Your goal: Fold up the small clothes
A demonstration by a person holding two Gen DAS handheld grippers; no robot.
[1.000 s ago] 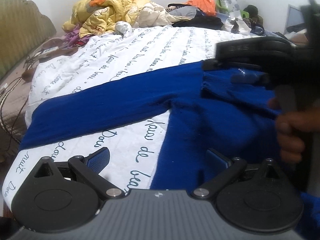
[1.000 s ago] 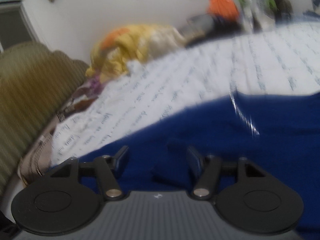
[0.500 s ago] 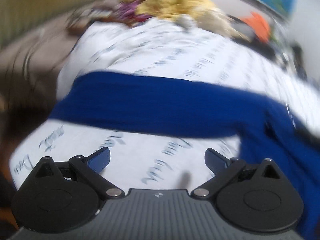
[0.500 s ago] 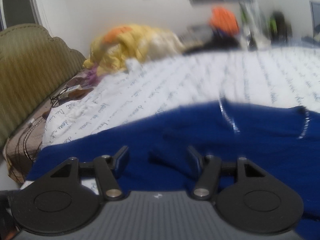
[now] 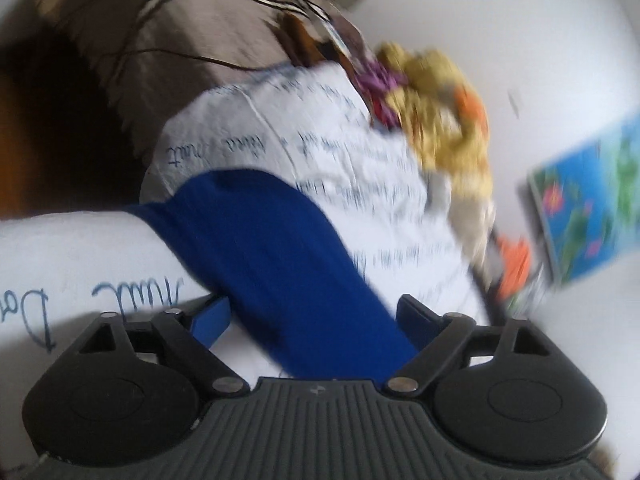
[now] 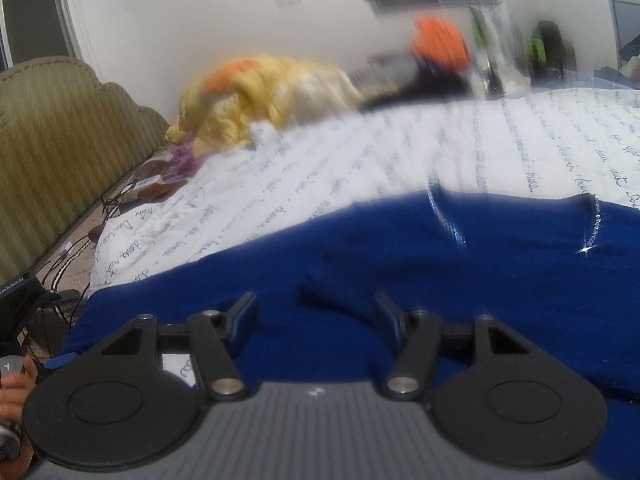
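A dark blue sweater (image 6: 500,280) lies spread on a white bedsheet (image 6: 360,168) printed with script. Its long sleeve (image 5: 260,232) runs to the bed's corner in the left wrist view and passes between the jaws of my left gripper (image 5: 314,316). Those jaws are closing; the right pad touches the sleeve, and a strip of sheet still shows beside the left pad. My right gripper (image 6: 314,312) hovers low over the sweater's body, jaws partly apart, with a small ridge of blue fabric between them but not pinched.
A yellow blanket pile (image 6: 260,92) and an orange item (image 6: 440,44) lie at the bed's far side. A green padded headboard (image 6: 52,132) and cables (image 6: 72,248) are on the left. A person's hand (image 6: 12,384) shows at the lower left.
The left gripper has slid along the sleeve toward the bed's corner and rolled strongly; its jaws have narrowed around the sleeve. The right gripper shifted slightly over the sweater.
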